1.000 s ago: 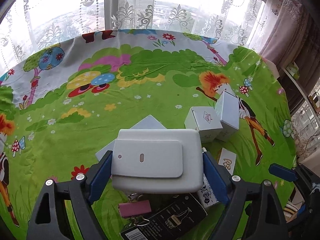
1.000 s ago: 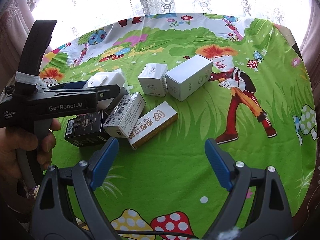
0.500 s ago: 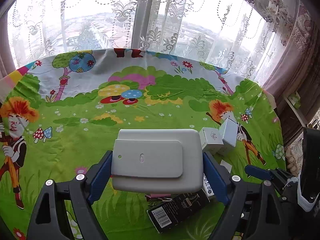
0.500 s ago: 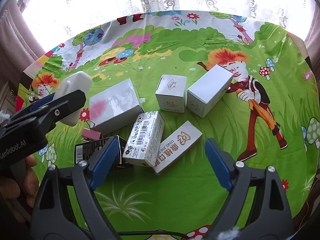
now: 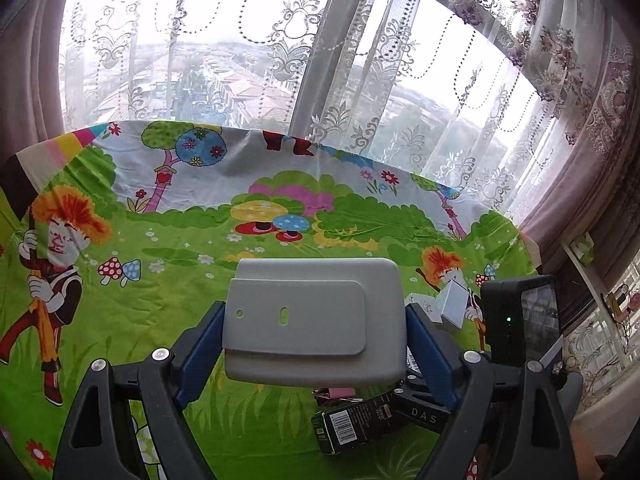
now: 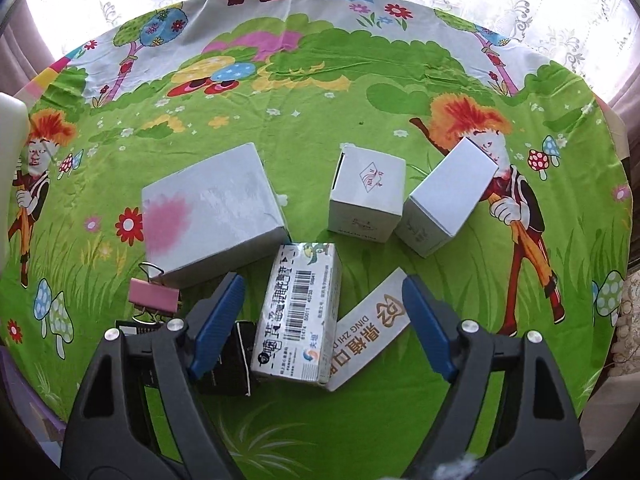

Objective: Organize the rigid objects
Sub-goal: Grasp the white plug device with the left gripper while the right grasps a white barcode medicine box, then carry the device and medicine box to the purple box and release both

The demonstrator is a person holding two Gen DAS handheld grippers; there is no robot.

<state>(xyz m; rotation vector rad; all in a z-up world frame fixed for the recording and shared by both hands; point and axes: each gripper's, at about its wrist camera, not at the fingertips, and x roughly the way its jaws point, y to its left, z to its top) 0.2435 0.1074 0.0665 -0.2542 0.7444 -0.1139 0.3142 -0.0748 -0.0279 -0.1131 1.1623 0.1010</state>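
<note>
My left gripper (image 5: pixel 314 316) is shut on a pale grey rounded case (image 5: pixel 316 344), held above the cartoon tablecloth (image 5: pixel 160 280); the case's edge shows in the right wrist view (image 6: pixel 12 160). My right gripper (image 6: pixel 323 284) points down over a cluster of boxes, its jaws closing. A white barcode box (image 6: pixel 298 316) lies between the blue pads, which do not touch it. A white box with gold lettering (image 6: pixel 372 320) leans against its right side. A black box (image 6: pixel 228 360) sits under the left finger.
Behind the cluster stand a large white box with a pink stain (image 6: pixel 212 208), a small white cube box (image 6: pixel 368 192) and an oblong white box (image 6: pixel 448 196). A pink binder clip (image 6: pixel 154 300) lies at the left. A lace-curtained window (image 5: pixel 280 60) rises beyond the table's far edge.
My left gripper has lifted the grey case up and to the left, off the large white box. My right gripper has moved over the boxes and its jaws have narrowed around the barcode box.
</note>
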